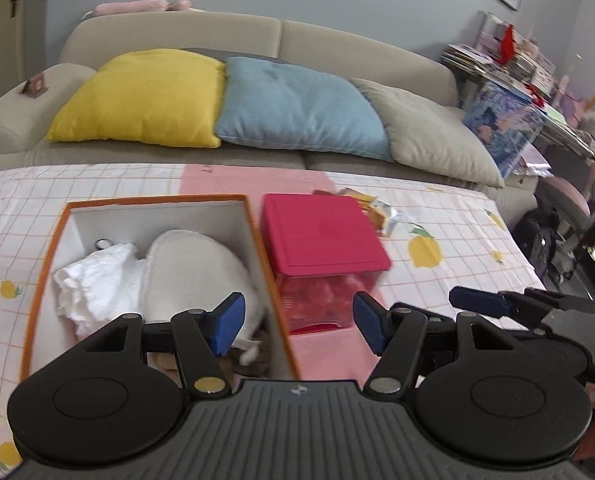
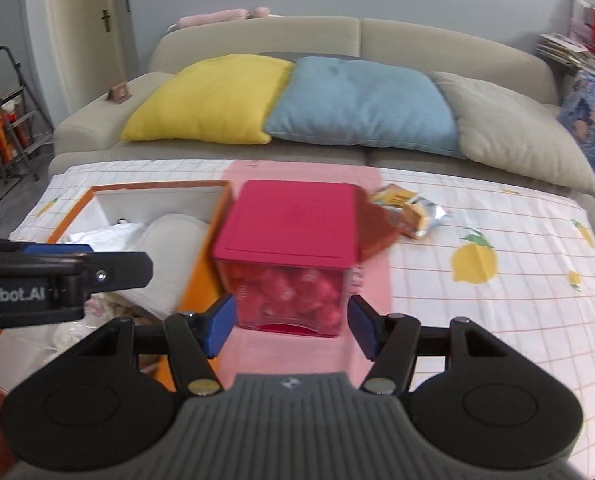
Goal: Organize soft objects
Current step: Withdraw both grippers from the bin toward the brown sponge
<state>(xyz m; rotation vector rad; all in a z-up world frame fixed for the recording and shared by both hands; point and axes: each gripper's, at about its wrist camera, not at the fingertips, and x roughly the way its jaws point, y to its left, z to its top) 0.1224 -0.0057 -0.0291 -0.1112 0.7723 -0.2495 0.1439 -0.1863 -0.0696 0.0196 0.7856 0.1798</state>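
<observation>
An open orange box (image 1: pixel 57 232) with a white inside stands on the table and holds a white crumpled cloth (image 1: pixel 93 284) and a pale round cushion (image 1: pixel 193 268). It also shows in the right wrist view (image 2: pixel 201 268). My left gripper (image 1: pixel 295 324) is open and empty, above the box's right wall. A clear container with a pink lid (image 2: pixel 293 220) holds red soft pieces (image 2: pixel 293 292) and stands right of the box. My right gripper (image 2: pixel 291 326) is open and empty, just in front of this container.
The table has a checked lemon-print cloth (image 2: pixel 497 312) with a pink strip down the middle. Snack packets (image 2: pixel 413 208) lie behind the container. A sofa behind holds a yellow (image 2: pixel 209 100), a blue (image 2: pixel 365 104) and a beige cushion (image 2: pixel 517 136). Stacked books stand at the right (image 1: pixel 509 64).
</observation>
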